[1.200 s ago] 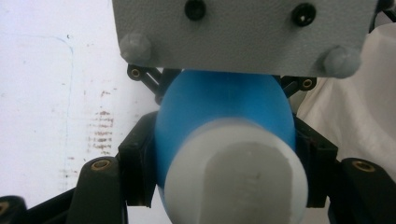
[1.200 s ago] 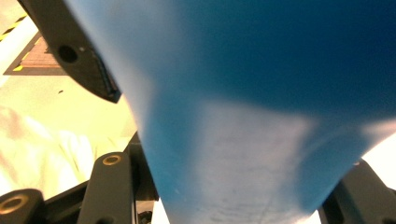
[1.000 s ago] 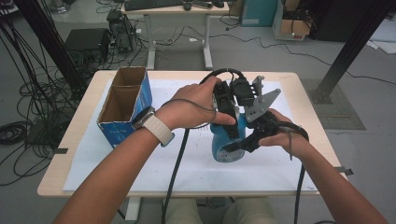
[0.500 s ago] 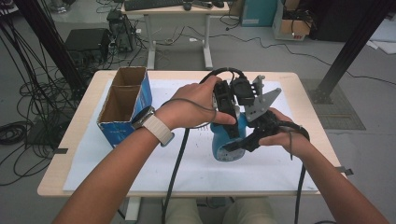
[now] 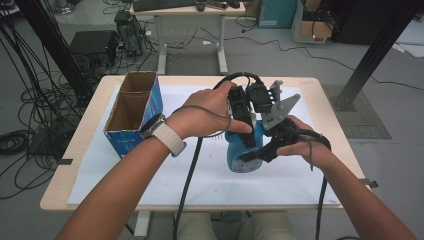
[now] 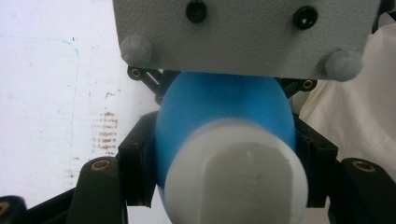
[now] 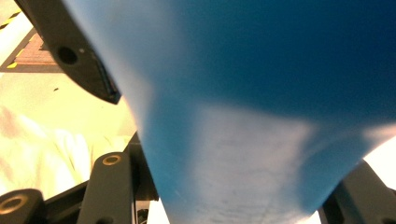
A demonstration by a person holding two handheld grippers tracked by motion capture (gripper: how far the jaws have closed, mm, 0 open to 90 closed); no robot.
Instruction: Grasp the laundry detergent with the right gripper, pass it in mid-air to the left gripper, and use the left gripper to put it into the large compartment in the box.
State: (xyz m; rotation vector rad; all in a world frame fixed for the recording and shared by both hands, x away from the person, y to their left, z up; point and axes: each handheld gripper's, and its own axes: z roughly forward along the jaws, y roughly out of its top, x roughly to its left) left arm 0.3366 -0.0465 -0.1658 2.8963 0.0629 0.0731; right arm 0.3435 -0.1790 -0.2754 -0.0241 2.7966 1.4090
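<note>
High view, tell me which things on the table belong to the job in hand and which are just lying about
In the job:
blue bottle
its white cap
left gripper, shut on the bottle
right gripper, shut on the bottle

Lying about:
open cardboard box
white sheet on the table

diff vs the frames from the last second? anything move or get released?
No visible change. Both grippers stay clamped on the blue bottle: the left gripper from above, the right gripper from the side, over the white sheet. The cardboard box sits where it was at the table's left.
</note>
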